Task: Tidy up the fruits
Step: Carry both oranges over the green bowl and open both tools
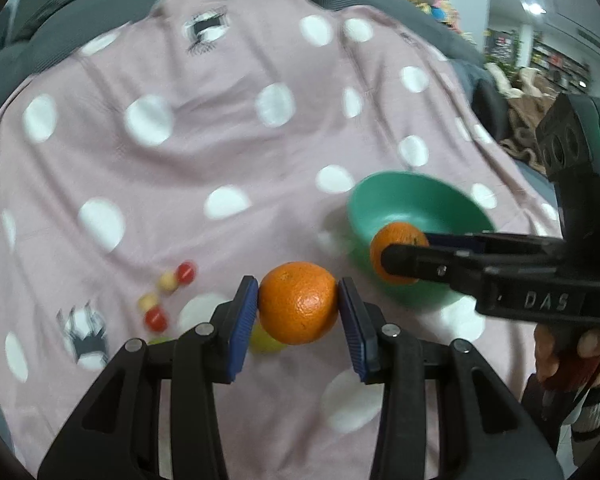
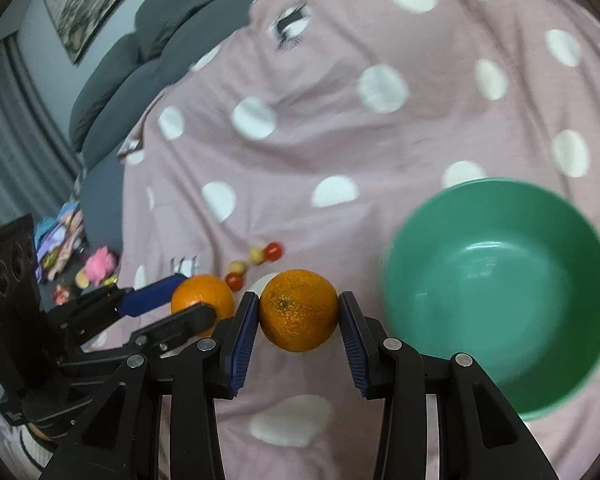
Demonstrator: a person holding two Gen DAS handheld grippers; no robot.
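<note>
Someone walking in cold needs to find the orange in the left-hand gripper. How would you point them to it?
Start at the pink blanket with white dots, then find the green bowl resting on it. To the bowl's left, two oranges are held in black grippers with blue pads. The left gripper holds the orange farther from the bowl, nearest the small red and yellow fruits; the other orange is at the bowl's side.

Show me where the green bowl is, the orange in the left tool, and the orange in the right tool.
green bowl (image 2: 500, 240), right wrist view, on its bare inner wall.
orange in the left tool (image 1: 298, 304), left wrist view, on the middle of its peel.
orange in the right tool (image 2: 298, 310), right wrist view, on the middle of its peel.
</note>
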